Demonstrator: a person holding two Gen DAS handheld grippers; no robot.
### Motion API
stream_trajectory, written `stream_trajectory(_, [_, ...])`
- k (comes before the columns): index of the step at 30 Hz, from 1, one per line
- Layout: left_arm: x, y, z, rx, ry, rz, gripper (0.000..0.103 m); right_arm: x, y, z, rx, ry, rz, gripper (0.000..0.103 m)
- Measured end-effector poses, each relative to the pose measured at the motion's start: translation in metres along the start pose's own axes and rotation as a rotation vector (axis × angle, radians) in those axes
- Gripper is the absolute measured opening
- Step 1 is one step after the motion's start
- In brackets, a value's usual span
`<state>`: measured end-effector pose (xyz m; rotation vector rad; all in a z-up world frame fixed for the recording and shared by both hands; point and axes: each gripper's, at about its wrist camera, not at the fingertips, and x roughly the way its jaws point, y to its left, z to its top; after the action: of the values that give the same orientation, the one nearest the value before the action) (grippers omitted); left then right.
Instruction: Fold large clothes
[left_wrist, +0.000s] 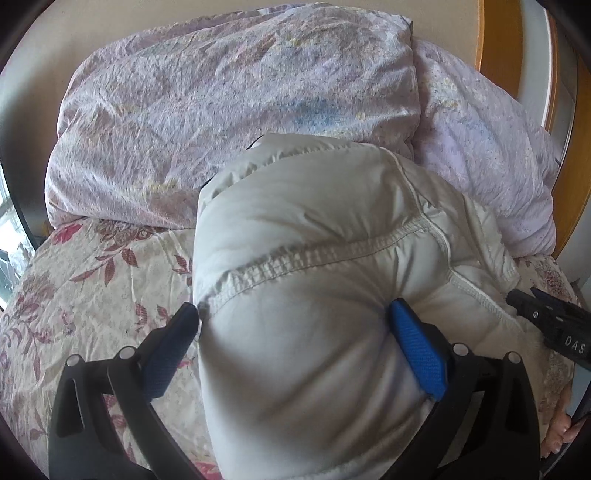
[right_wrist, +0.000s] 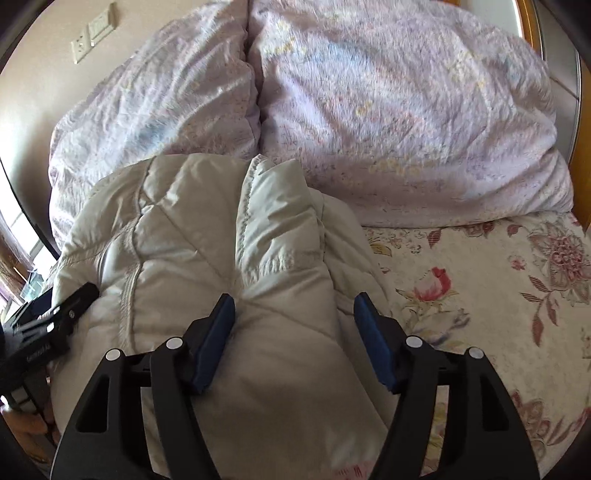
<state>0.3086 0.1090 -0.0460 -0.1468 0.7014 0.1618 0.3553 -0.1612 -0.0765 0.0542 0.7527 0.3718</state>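
A pale grey puffy down jacket (left_wrist: 306, 288) lies bunched in a thick bundle on the flowered bed sheet (left_wrist: 85, 295). My left gripper (left_wrist: 295, 314) is open, its blue-padded fingers (left_wrist: 417, 354) standing on either side of the jacket's left part. The right gripper's black tip (left_wrist: 546, 317) shows at the right edge. In the right wrist view the jacket (right_wrist: 207, 236) fills the lower middle. My right gripper (right_wrist: 293, 306) is open with a padded fold of the jacket between its fingers (right_wrist: 214, 336). The left gripper's tip (right_wrist: 70, 306) shows at the left.
A lilac folded duvet (left_wrist: 229, 103) and a second duvet fold (right_wrist: 406, 110) are piled behind the jacket against the wall. A wooden headboard (left_wrist: 569, 199) stands at the right. Wall sockets (right_wrist: 92, 33) are at the upper left. Bare flowered sheet (right_wrist: 498, 288) lies to the right.
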Motion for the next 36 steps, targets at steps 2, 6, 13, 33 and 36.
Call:
stream_trajectory(2, [-0.004,0.004,-0.002,-0.048,0.027,-0.024,0.101,-0.008,-0.002,-0.008,-0.016,0.008,-0.012,0.068])
stream_trajectory(6, [-0.017,-0.007,-0.011,0.004,-0.004,0.016,0.101,0.003,0.000,-0.022,-0.047,0.060,-0.052,0.070])
stream_trajectory(13, [-0.071,-0.023,-0.033,0.144,-0.066,0.045,0.101,-0.007,-0.002,-0.029,-0.044,0.087,-0.077,0.069])
stream_trajectory(33, [-0.156,-0.026,-0.115,0.081,-0.013,0.005,0.101,-0.118,-0.011,-0.088,0.043,0.080,-0.113,0.102])
stream_trajectory(36, [-0.161,-0.023,-0.127,0.070,0.014,0.000,0.101,-0.127,-0.011,-0.100,0.040,0.088,-0.087,0.102])
